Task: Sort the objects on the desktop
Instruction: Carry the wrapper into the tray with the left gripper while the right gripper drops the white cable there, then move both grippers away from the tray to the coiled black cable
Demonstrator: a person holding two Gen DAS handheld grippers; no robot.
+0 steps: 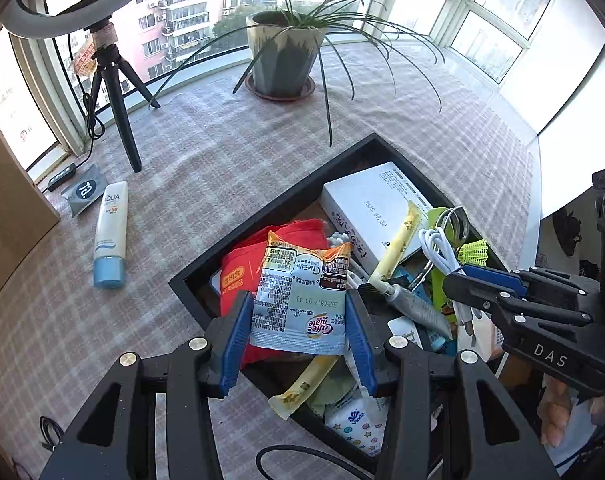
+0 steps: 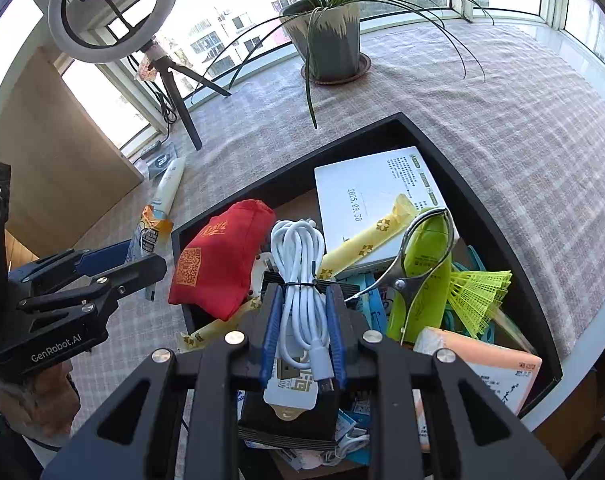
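My left gripper [image 1: 298, 300] is shut on a silver and orange Coffee mate sachet [image 1: 302, 280], which hangs above the near corner of the black tray [image 1: 262, 216]. My right gripper [image 2: 303, 294] is shut on a coiled white cable [image 2: 298, 252] tied with a black band, held over the tray [image 2: 342, 136]. In the left wrist view the right gripper [image 1: 458, 280] comes in from the right edge. The tray holds a red pouch [image 2: 218, 264], a white box [image 2: 366, 192], yellow stick packs, a green bottle [image 2: 426, 272], scissors and a yellow shuttlecock [image 2: 482, 292].
On the checked cloth to the left lie a sunscreen tube [image 1: 110, 236] and a grey packet [image 1: 84, 194]. Behind them stands a ring light on a tripod [image 1: 118, 112]. A potted plant [image 1: 284, 56] stands at the back by the windows. The table's rounded edge [image 2: 582, 344] runs on the right.
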